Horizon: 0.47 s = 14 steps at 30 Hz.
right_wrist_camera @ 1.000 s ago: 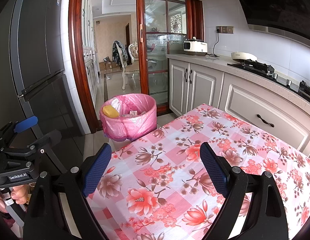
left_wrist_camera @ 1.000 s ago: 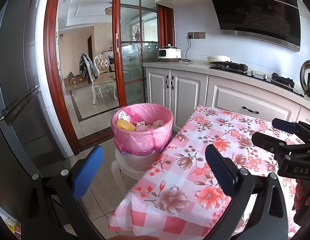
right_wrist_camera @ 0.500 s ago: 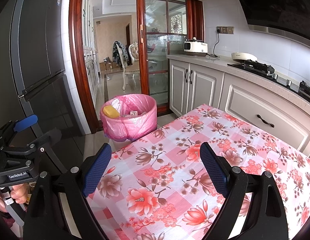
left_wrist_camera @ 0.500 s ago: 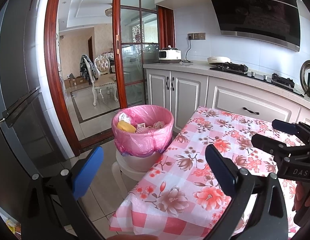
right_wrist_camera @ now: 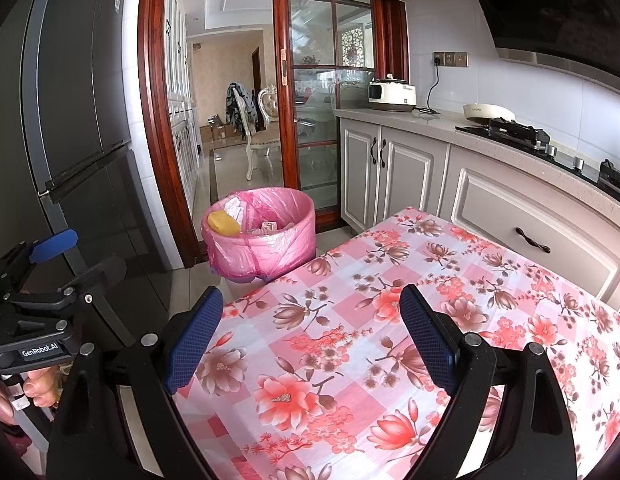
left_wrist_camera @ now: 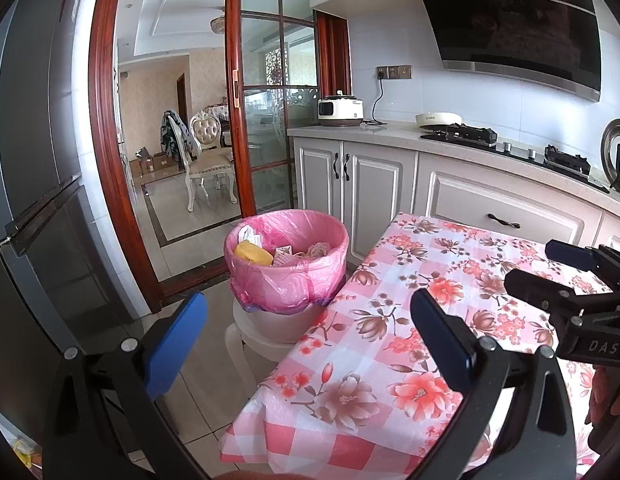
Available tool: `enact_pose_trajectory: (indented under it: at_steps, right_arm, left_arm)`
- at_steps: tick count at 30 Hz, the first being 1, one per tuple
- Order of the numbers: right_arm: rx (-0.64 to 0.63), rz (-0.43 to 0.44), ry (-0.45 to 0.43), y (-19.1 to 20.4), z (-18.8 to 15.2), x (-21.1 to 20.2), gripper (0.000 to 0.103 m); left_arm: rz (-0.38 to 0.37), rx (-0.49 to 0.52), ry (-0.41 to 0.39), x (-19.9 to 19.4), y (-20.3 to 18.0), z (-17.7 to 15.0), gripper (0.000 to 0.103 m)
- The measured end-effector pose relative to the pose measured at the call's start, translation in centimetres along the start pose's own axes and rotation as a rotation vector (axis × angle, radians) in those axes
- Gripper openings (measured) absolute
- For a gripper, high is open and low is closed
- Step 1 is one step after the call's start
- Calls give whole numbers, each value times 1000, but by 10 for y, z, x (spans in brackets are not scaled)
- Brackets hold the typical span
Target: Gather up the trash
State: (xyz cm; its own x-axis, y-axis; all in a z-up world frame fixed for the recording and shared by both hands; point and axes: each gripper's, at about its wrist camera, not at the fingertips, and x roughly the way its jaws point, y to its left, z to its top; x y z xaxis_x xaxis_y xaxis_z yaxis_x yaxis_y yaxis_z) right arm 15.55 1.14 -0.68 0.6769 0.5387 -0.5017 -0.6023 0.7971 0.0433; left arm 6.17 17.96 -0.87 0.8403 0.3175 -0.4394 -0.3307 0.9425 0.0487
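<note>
Beside the table (left_wrist_camera: 389,320), pink-lined bin (left_wrist_camera: 288,276) holds crumpled trash (left_wrist_camera: 252,254)

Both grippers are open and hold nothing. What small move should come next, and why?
Probably pull both grippers back and stop. The left gripper and right gripper are open and hold nothing, the floral tablecloth shows no trash, and the pink-lined bin already holds scraps beside the table.

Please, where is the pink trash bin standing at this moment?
In both wrist views the pink trash bin stands on the floor just beyond the far left corner of the flowered table, in front of the glass sliding door.
</note>
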Motion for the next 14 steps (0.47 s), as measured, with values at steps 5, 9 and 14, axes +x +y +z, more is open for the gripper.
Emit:
enact_pose_trajectory:
  at_steps: [5,9,14]
  right_arm:
    - [1,0,0,0,0,0,85]
    - [2,1,0,0,-1,0,85]
    - [2,1,1,0,-1,0,85]
  left_arm:
    - [22,-2,10,-1,1,0,99]
    - [20,-5,3,-1,2,0,99]
    - [20,-23,5,-1,3,1,99]
